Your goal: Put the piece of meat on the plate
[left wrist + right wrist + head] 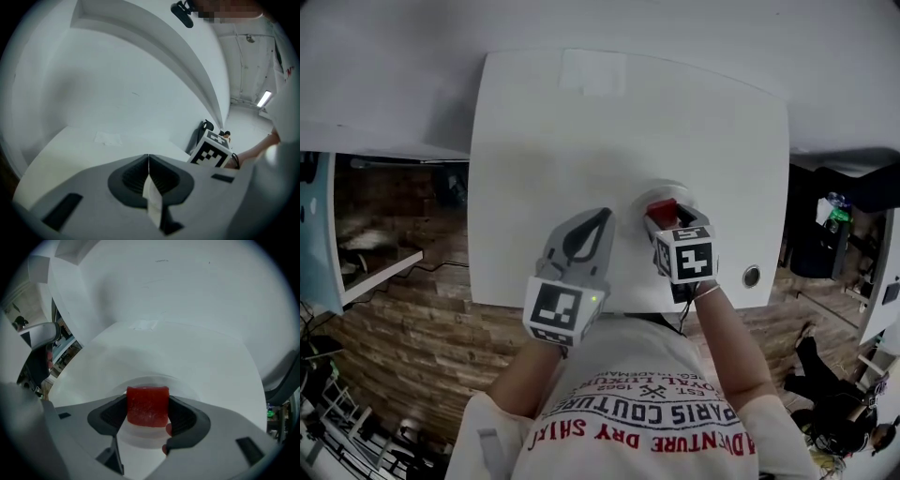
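A red block of meat (147, 406) sits between the jaws of my right gripper (148, 412), which is shut on it. A white plate (140, 381) lies just beneath the meat on the white table; whether the meat touches the plate I cannot tell. In the head view the meat (662, 208) shows above the right gripper (666, 222), over the plate (684, 195) near the table's front right. My left gripper (600, 225) hovers to the left of the plate, and in its own view the left gripper (148, 161) is shut with nothing in it.
The white table (581, 122) stands against a white wall. A faint paper patch (592, 72) lies at its far edge. A round metal fitting (751, 276) sits near the front right corner. Wooden floor and clutter lie to both sides.
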The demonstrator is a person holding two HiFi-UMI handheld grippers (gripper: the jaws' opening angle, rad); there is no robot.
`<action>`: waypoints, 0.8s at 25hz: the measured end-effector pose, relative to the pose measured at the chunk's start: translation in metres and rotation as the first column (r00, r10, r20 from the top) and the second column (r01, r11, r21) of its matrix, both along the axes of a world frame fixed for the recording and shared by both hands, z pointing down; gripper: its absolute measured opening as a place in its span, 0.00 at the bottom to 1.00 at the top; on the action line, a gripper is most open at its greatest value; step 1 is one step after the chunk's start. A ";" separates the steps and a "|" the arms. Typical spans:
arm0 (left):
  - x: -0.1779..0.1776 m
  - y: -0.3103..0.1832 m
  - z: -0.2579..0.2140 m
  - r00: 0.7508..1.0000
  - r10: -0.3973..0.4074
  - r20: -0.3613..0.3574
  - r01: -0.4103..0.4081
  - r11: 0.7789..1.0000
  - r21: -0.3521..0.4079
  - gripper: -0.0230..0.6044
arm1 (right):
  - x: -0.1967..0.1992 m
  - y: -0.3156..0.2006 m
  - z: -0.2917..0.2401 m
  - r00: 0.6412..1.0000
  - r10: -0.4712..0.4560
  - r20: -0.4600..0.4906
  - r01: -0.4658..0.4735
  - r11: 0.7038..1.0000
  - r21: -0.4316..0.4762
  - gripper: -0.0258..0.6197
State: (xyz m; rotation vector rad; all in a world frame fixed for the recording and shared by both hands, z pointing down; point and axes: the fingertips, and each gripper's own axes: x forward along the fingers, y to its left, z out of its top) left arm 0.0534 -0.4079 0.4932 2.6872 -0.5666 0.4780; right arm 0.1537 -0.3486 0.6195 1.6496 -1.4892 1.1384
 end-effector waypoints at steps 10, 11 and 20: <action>-0.002 0.001 0.004 1.000 -0.001 0.000 0.001 1.000 -0.010 0.05 | 0.000 -0.002 0.010 0.998 0.053 0.038 -0.052 0.999 -0.007 0.47; -0.001 0.001 0.003 1.000 0.002 -0.002 -0.002 1.000 -0.010 0.05 | 0.001 -0.002 0.010 0.998 0.056 0.039 -0.056 0.998 0.004 0.47; 0.001 0.007 -0.001 1.000 0.014 -0.009 -0.014 1.000 -0.009 0.05 | 0.005 -0.015 -0.025 0.994 0.054 -0.099 -0.034 0.980 0.194 0.48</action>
